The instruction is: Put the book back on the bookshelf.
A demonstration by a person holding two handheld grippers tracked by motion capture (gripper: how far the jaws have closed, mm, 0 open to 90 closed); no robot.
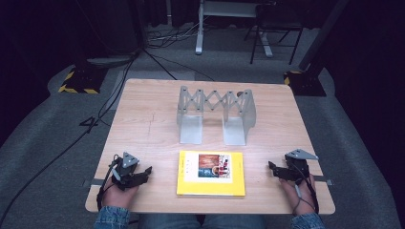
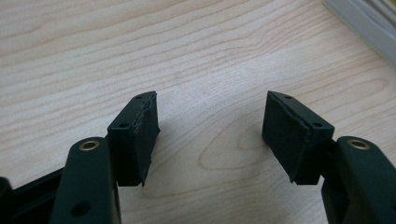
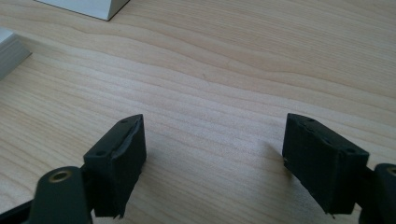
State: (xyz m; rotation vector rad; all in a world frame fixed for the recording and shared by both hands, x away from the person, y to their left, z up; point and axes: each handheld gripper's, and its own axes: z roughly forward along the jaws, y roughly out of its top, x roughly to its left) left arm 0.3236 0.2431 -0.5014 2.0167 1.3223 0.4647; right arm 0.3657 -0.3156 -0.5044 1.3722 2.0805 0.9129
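Two grippers sit low at your edge of the bench (image 1: 143, 119): your left gripper (image 1: 143, 174) at about 7 o'clock, your right gripper (image 1: 274, 171) at about 5 o'clock. Each points inward toward the book (image 1: 211, 173), which lies flat between them at 6 o'clock, near both and touching neither.

Your left fingers (image 2: 135, 135) are spread wide with only bare wood between them; a pale edge crosses the gripper view's 1 o'clock corner, though what it belongs to can't be told. Your right fingers (image 3: 116, 161) are just as wide and hold nothing, hovering just over the wood grain, with a pale corner showing at 11 o'clock in that view.

Farther out, at the bench's centre toward 12 o'clock, the metal rack (image 1: 216, 112) stands upright, its two flat feet pointing back at the book. It is well apart from both grippers.
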